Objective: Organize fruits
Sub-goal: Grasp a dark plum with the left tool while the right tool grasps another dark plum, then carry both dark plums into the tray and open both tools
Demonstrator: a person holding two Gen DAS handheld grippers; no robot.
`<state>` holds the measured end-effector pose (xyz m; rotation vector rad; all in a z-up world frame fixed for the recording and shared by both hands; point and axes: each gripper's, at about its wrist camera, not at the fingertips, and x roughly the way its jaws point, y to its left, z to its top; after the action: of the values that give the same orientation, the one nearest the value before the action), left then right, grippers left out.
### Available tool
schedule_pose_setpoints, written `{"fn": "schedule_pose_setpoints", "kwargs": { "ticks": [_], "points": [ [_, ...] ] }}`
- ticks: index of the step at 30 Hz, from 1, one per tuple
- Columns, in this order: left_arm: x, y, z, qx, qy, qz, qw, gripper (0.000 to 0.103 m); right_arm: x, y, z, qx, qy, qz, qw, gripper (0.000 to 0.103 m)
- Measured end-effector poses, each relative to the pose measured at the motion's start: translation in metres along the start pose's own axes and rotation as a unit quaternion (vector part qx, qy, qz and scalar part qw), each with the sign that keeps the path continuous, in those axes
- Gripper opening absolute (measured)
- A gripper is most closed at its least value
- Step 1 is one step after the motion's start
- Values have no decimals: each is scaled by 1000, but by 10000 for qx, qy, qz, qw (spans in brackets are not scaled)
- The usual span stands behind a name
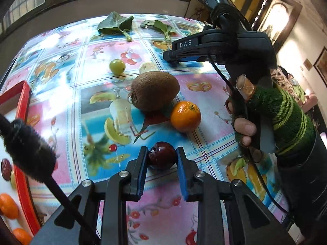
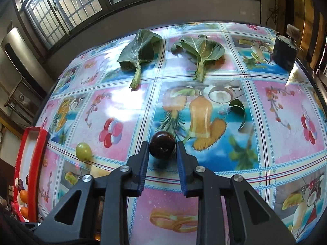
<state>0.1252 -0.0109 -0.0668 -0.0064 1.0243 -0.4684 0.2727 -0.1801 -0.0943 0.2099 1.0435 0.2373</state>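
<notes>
The left gripper (image 1: 162, 155) is pinching a dark red fruit (image 1: 162, 157), smooth and glossy, probably a plum or cherry, with both blue ribbed pads tight on its sides just above the tablecloth (image 1: 208, 110). Past it in the left view sit a fuzzy brown kiwi (image 1: 154, 90), a dimpled tangerine (image 1: 185, 116) touching it, and farther back a small waxy green fruit (image 1: 117, 66) next to a pale chunk I can't identify. The red tray (image 1: 22, 134) on the left edge already has a couple of oranges and dark bits in it, so I'd say sorting is underway but not near done. The person's gloved hand (image 1: 263, 118) holds the other tool on the right. Switching to the right view, the right gripper (image 2: 162, 150) has its own dark shiny fruit (image 2: 162, 145) between the pads; they look snug against it, so I'd call it held. The green one (image 2: 83, 151) sits near the tray (image 2: 36, 153), and two big veiny leaves (image 2: 141, 51) lie at the far side. Still loose: kiwi, tangerine, green fruit.
</notes>
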Motion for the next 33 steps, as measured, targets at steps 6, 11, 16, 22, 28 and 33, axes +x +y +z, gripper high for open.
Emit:
{"fn": "schedule_pose_setpoints", "kwargs": {
  "ticks": [6, 11, 16, 22, 28, 33],
  "points": [
    [-25, 8, -7, -315, -225, 26, 9992, 26, -18, 9, -7, 39, -64, 160, 9998, 26],
    [-45, 16, -15, -547, -366, 63, 9978, 26, -56, 26, -33, 26, -201, 518, 9985, 26],
    [-72, 28, -30, -814, -516, 199, 9951, 26, -89, 56, -65, -181, -233, 814, 9962, 26],
    [-105, 50, -48, -1144, -650, 767, 9883, 26, -104, 97, -95, -523, -144, 1116, 9923, 26],
    [-128, 72, -64, -1395, -774, 1304, 9786, 26, -106, 133, -108, -806, -50, 1328, 9879, 26],
    [-137, 85, -71, -1548, -855, 1441, 9736, 26, -104, 161, -117, -1027, 29, 1448, 9841, 26]
  ]
}}
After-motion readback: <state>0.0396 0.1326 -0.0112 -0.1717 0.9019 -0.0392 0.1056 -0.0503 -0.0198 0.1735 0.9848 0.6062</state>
